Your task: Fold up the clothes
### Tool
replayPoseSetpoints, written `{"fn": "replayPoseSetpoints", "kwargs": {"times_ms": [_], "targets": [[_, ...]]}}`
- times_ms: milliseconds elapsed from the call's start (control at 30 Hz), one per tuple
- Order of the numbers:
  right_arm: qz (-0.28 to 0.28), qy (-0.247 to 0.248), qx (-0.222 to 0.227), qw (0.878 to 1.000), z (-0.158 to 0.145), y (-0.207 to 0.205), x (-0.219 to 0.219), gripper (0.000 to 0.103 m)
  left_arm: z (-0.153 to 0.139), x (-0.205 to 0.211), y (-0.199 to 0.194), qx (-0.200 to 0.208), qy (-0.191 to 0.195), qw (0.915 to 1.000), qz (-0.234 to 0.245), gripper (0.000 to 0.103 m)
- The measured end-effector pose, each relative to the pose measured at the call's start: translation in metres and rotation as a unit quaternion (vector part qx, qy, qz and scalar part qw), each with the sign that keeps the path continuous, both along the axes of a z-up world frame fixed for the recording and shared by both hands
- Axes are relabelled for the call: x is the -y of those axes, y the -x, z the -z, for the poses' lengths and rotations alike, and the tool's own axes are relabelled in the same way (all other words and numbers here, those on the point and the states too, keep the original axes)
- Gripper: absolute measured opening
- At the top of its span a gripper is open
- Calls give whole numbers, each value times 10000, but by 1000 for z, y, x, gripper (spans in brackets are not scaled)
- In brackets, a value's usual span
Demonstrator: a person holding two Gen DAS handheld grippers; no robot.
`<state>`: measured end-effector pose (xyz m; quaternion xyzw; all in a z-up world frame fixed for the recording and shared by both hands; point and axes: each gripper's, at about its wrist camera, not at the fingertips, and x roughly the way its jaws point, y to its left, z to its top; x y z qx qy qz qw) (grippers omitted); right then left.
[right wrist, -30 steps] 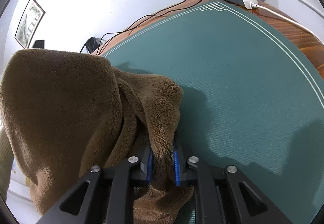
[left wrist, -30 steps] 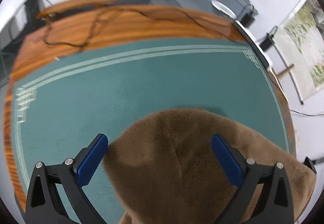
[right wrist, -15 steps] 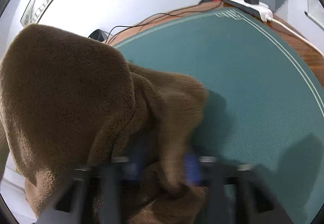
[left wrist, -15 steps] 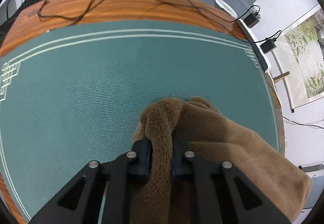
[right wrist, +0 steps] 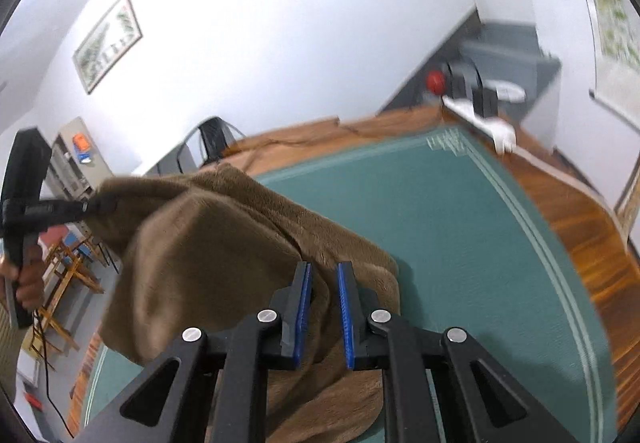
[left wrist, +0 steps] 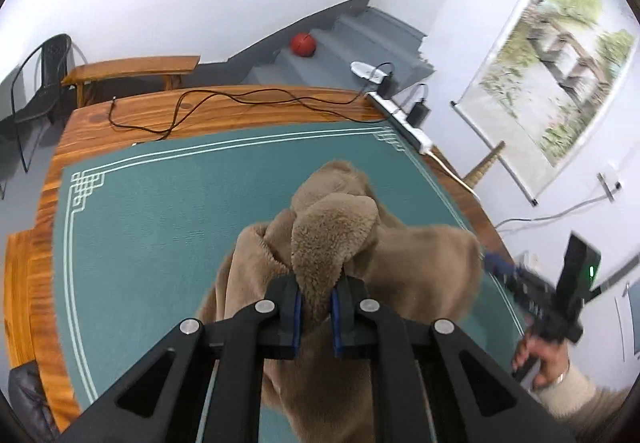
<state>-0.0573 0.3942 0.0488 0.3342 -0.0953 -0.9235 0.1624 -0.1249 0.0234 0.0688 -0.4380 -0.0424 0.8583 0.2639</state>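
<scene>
In the left wrist view, the left gripper (left wrist: 315, 307) is clenched on a thick ridge of the brown fleece garment (left wrist: 420, 263), which bulges up between its blue pads. The garment hangs in a loose bunch above the green mat (left wrist: 160, 243) toward the table's right edge, where a white power strip (left wrist: 404, 121) lies on the bare wood. Farther right, the person's right hand (left wrist: 540, 359) holds the other tool out past that edge.

In the right wrist view, the right gripper (right wrist: 323, 313) shows a narrow gap between its blue pads. Fleece lies in and behind that gap, but motion blur leaves it unclear whether the pads pinch it, so its grip cannot be told. The garment stretches from here up to the left gripper, held by the left hand (right wrist: 28, 279) off the table's left edge, and its lower part sags onto the mat.

The step in hand looks like lifting and spreading the garment between two held points. The next move likely calls for drawing the two grip points apart evenly, then lowering the cloth flat onto the mat's middle.
</scene>
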Motion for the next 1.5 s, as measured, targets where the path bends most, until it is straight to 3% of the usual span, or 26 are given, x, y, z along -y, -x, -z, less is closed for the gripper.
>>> {"fn": "replayPoseSetpoints", "kwargs": {"times_ms": [133, 267, 333, 367, 400, 533, 633, 733, 933, 1067, 1133, 1200, 1300, 1400, 1500], "targets": [[-111, -151, -41, 9998, -5, -13, 6, 16, -3, 16, -47, 60, -123, 9999, -43, 12], [-4, 45, 367, 9993, 14, -18, -3, 20, 1, 22, -91, 137, -126, 9998, -58, 12], [62, 114, 528, 9985, 23, -18, -8, 40, 0, 30, -116, 172, -238, 9995, -102, 12], [82, 89, 563, 9983, 27, -17, -9, 69, 0, 36, -126, 198, -318, 9992, -148, 12], [100, 59, 595, 9982, 30, -17, -10, 84, 1, 43, -135, 228, -392, 9987, -232, 12], [21, -5, 685, 9977, 42, -2, -9, 84, 11, 64, -153, 372, -412, 9965, -619, 12], [253, 40, 994, 9947, 53, 21, -14, 84, 11, 78, -155, 396, -555, 9935, -914, 12], [424, 339, 1001, 9935, 46, 34, -15, 84, 4, 88, -158, 278, -584, 9914, -1134, 12], [-17, 675, 839, 9942, 14, 72, 38, 84, 2, 92, -151, 288, -637, 9889, -1312, 12], [-483, 869, 1175, 9881, 24, 98, 86, 84, 4, 90, -140, 318, -644, 9879, -1378, 13], [-959, 1164, 1402, 9786, 34, 99, 107, 84, 4, 90, -134, 288, -598, 9877, -1418, 19], [-1587, 1179, 1550, 9679, 40, 83, 131, 84, 3, 93, -126, 225, -519, 9878, -1452, 47], [-2337, 942, 1686, 9529, 50, 54, 158, 84, 2, 97, -114, 129, -400, 9877, -1503, 73], [-2906, 593, 1810, 9377, 63, 19, 176, 85, 0, 101, -102, 34, -280, 9874, -1554, 75], [-3171, 87, 1581, 9351, 69, -23, 183, 85, -1, 105, -90, -62, -161, 9869, -1605, 76]]}}
